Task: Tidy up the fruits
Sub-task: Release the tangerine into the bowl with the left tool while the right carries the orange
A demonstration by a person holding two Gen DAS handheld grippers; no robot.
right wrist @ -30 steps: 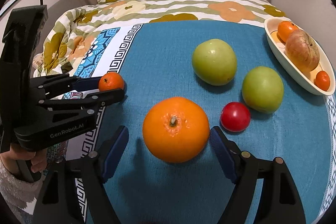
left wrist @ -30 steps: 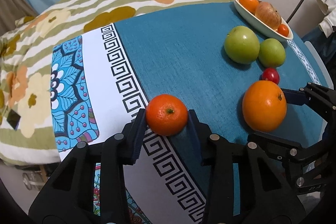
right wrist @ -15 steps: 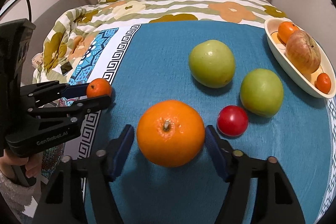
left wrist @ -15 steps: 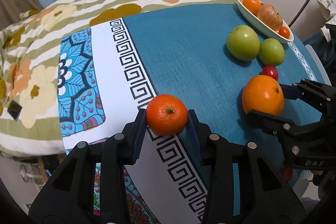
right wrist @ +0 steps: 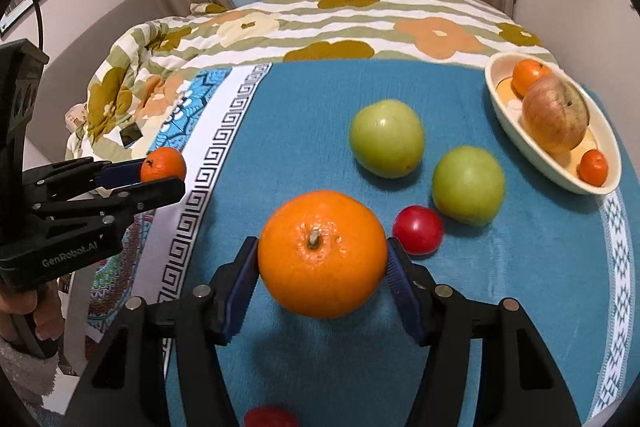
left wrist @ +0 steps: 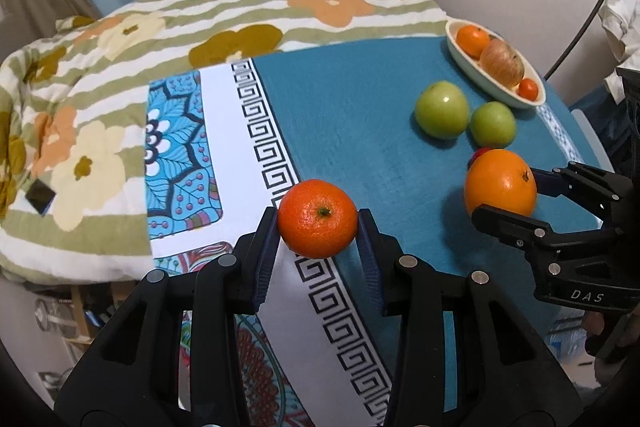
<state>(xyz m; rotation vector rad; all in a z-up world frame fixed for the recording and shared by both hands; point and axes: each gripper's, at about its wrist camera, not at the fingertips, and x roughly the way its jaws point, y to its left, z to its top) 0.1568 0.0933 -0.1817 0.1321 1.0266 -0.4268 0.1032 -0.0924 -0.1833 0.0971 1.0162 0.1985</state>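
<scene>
- Floral quilt (left wrist: 120,39) lies at far left on the bed, beyond the patterned blue cloth (left wrist: 360,115) that covers the worktop.
- Left gripper (left wrist: 318,227): jaws clenched on a small mandarin (left wrist: 317,218), one pad on each side. The fruit is clear of the cloth, above its white key-pattern border.
- Same mandarin appears at the left edge of the right wrist view (right wrist: 163,165), pinched at the tips of the left gripper (right wrist: 160,175).
- Right gripper (right wrist: 322,263): jaws grasping a large orange (right wrist: 322,253), stem end facing the camera. Shadow falls on the cloth below it; whether it touches the cloth, cannot tell.
- Small red fruit (right wrist: 418,229) sits on the cloth just beside the orange, to its right.
- Two green apples on the cloth further back: larger one (right wrist: 386,138), smaller one (right wrist: 468,185), close together.
- Cream oval dish (right wrist: 516,135) at far right holds a mandarin, a reddish apple (right wrist: 556,119) and a small orange fruit.
</scene>
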